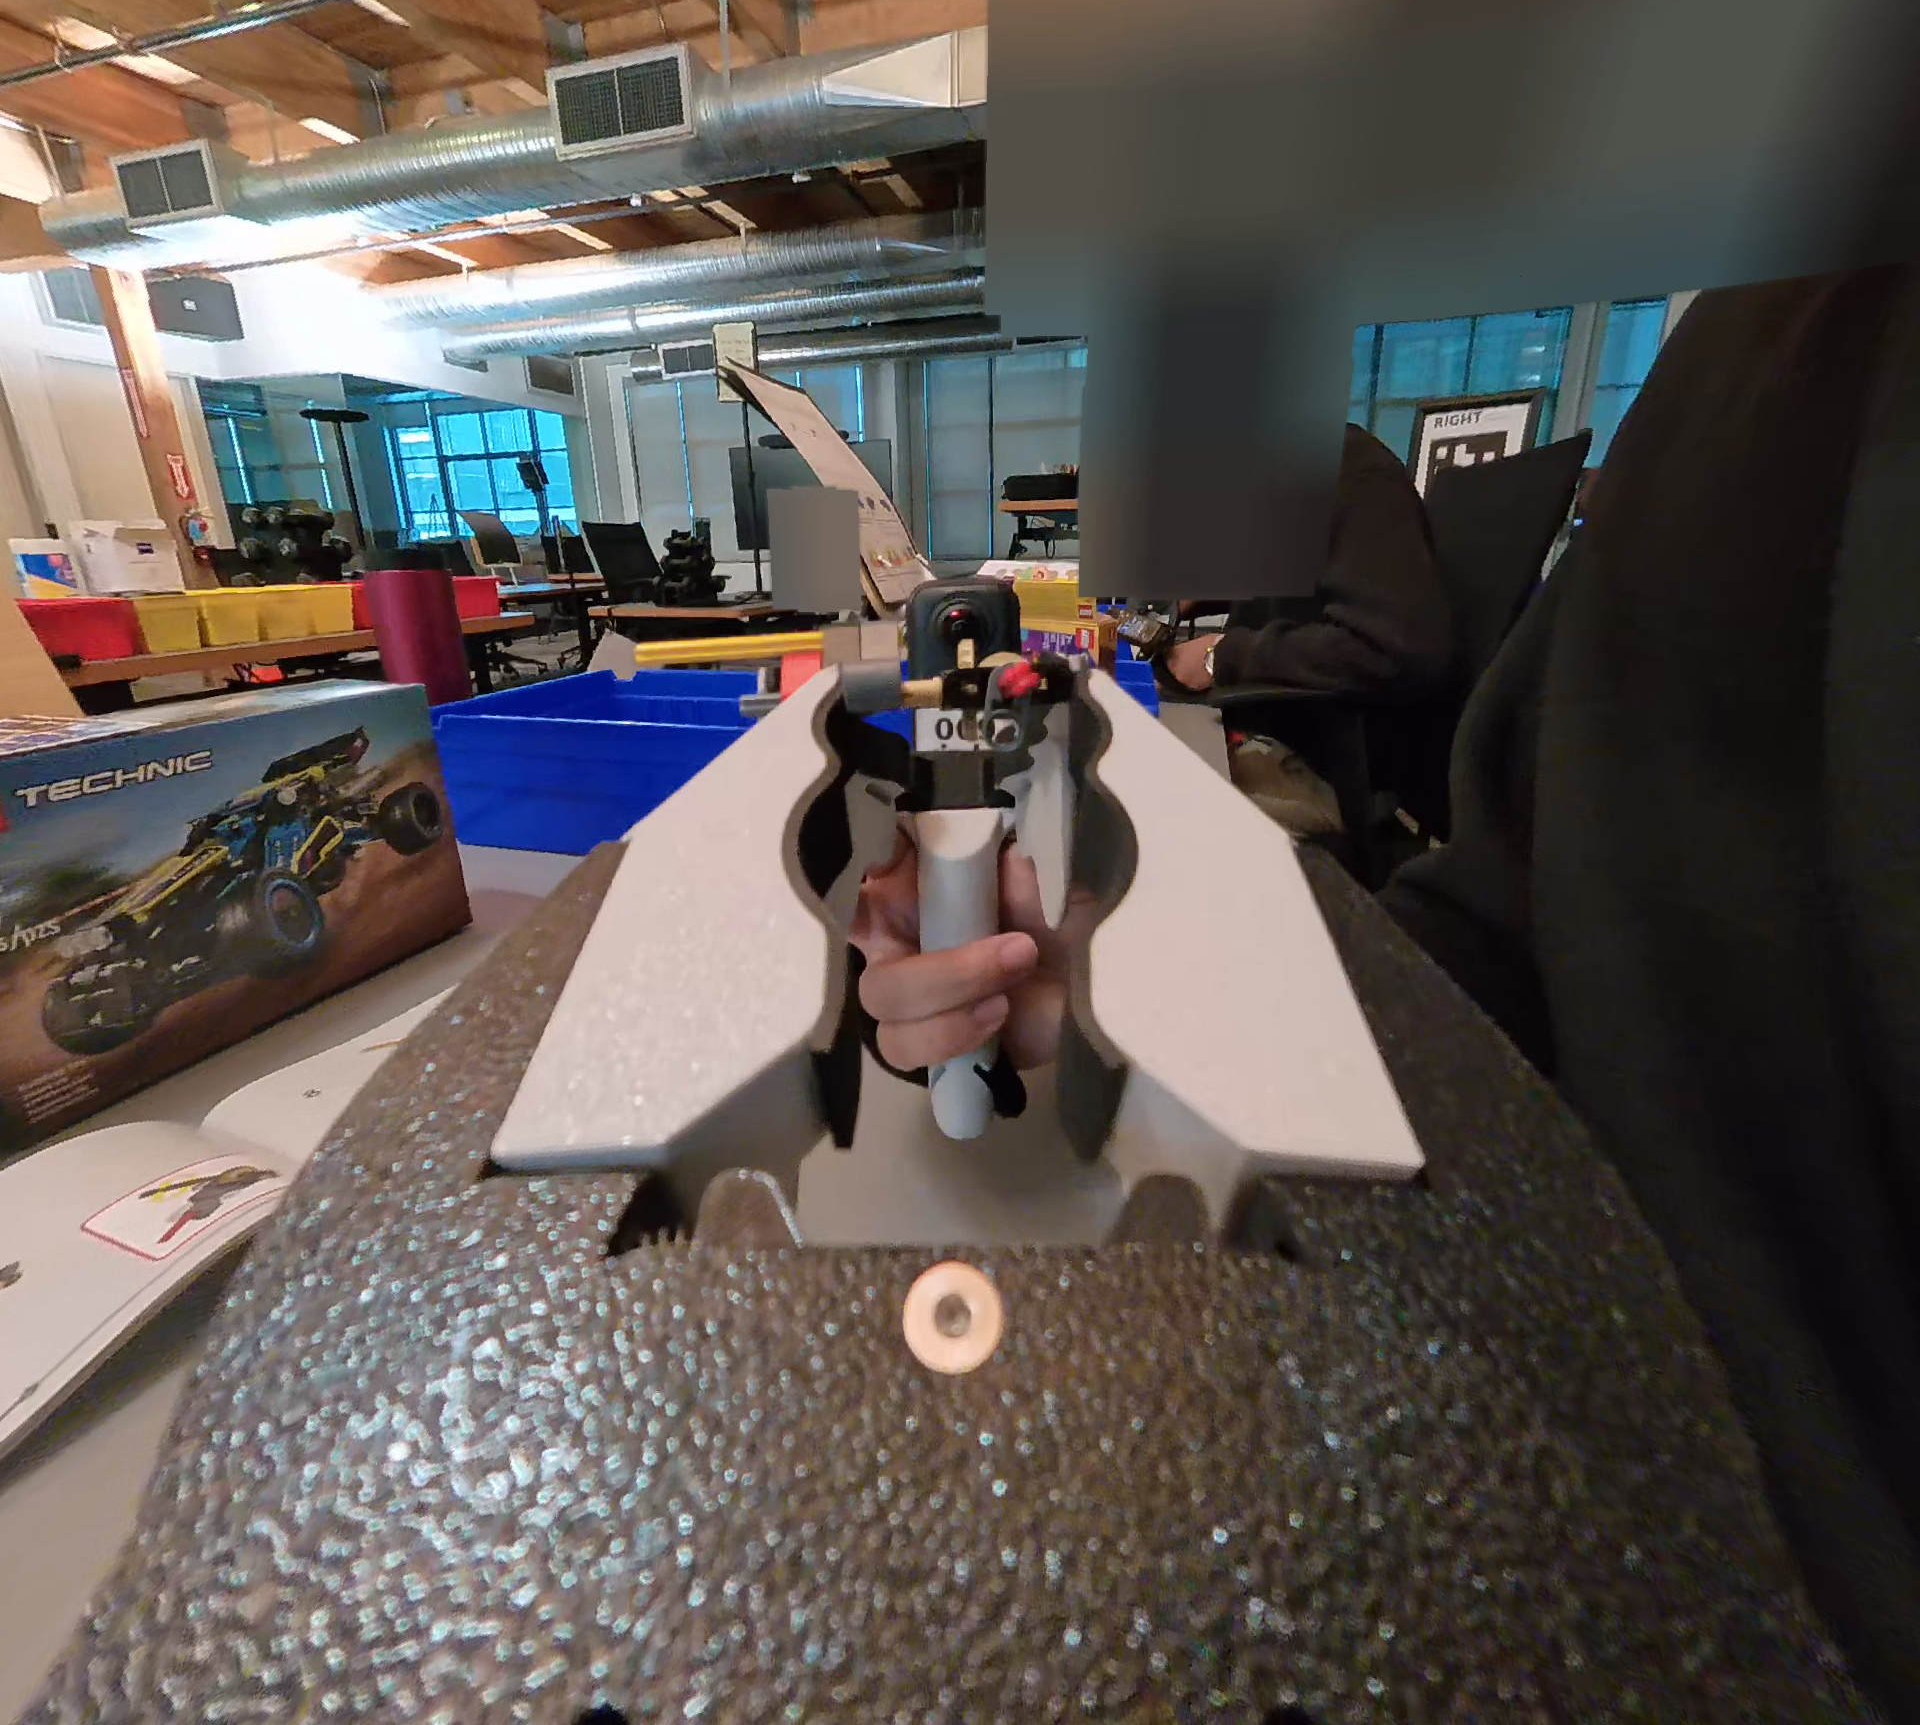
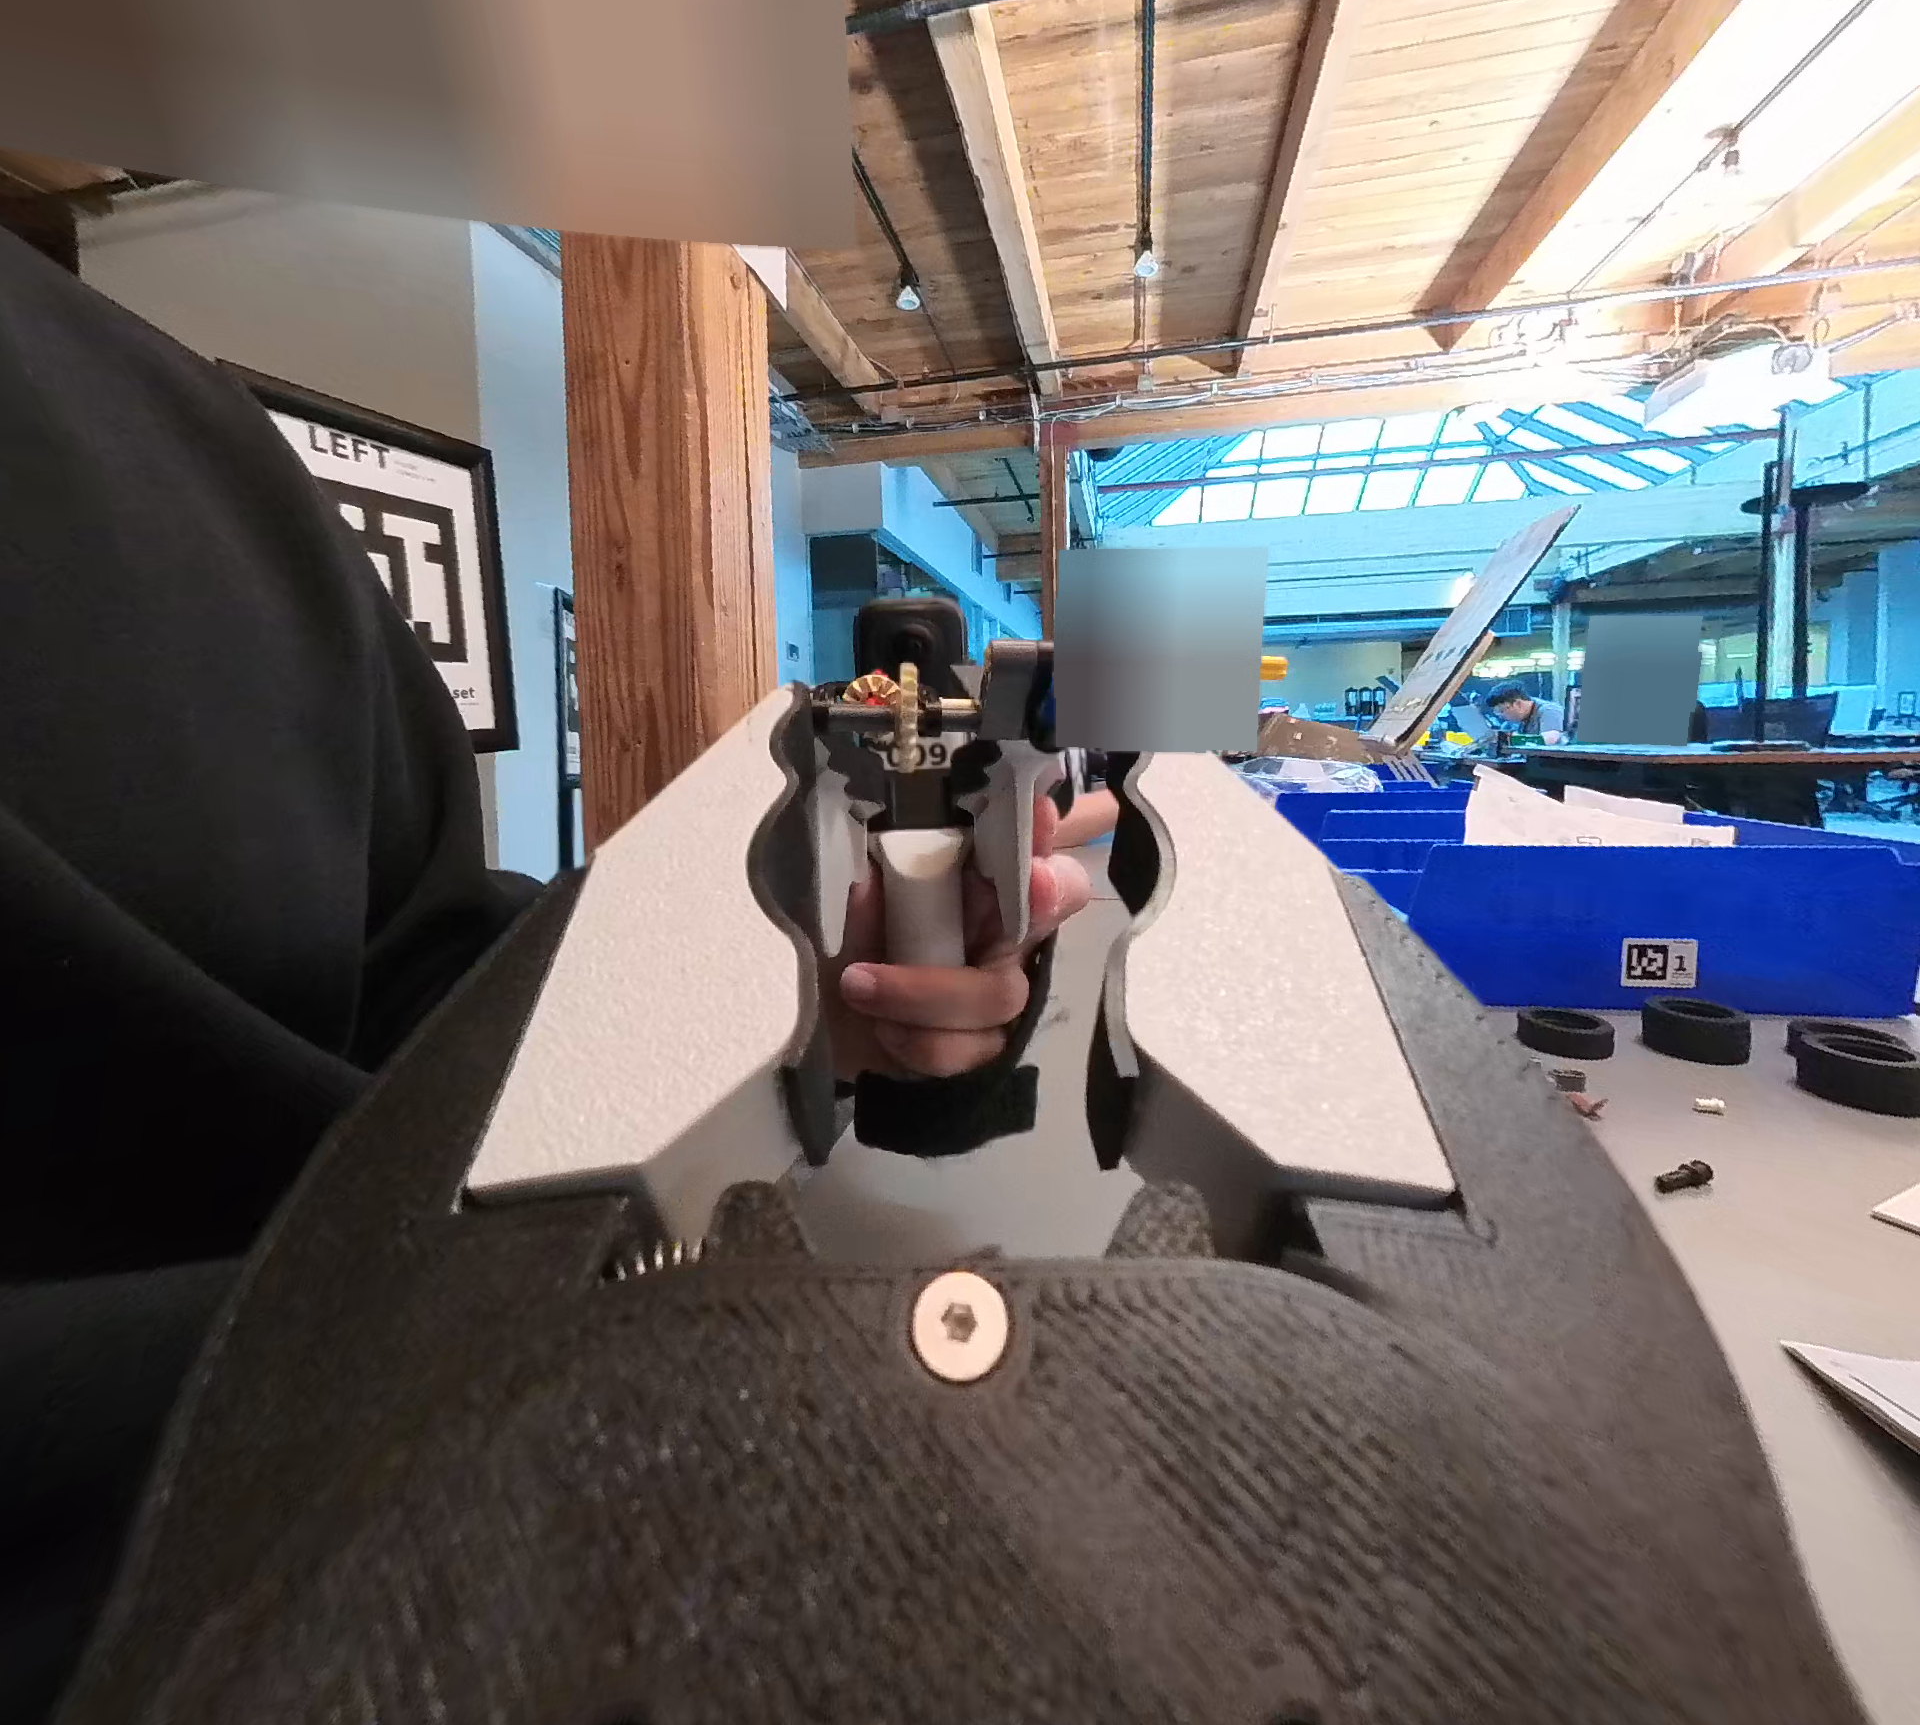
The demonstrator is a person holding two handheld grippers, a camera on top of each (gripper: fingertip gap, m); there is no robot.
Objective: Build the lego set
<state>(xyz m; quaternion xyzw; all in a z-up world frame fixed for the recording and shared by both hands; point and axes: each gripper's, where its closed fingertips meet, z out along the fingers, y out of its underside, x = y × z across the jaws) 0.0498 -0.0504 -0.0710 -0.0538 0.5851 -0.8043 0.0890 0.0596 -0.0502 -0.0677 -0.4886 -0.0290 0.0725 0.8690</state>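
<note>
The lego box (image 1: 208, 875) sits left of the blue bins (image 1: 582, 761) on the surface. Up in front of the bins, the left gripper (image 1: 956, 688) pinches the little gear piece (image 1: 935, 690) by its ends. The right gripper (image 2: 966, 730) faces it, open wider than the piece. Black tires (image 2: 1694, 1029) lie by the bins.

An open-plan workshop or lab in a converted industrial building is shown: exposed timber beams (image 2: 1049, 117), a wooden post (image 2: 665, 532), bare metal air ducts (image 1: 727, 117) and large gridded windows (image 1: 478, 470) are seen overhead and behind. Long worktops (image 1: 291, 641) are lined with red and yellow bins (image 1: 239, 615), and blue parts bins (image 2: 1662, 917) are set nearby. Framed marker boards (image 2: 416, 553) are hung on the wall, and office chairs (image 1: 623, 548) are scattered about.
</note>
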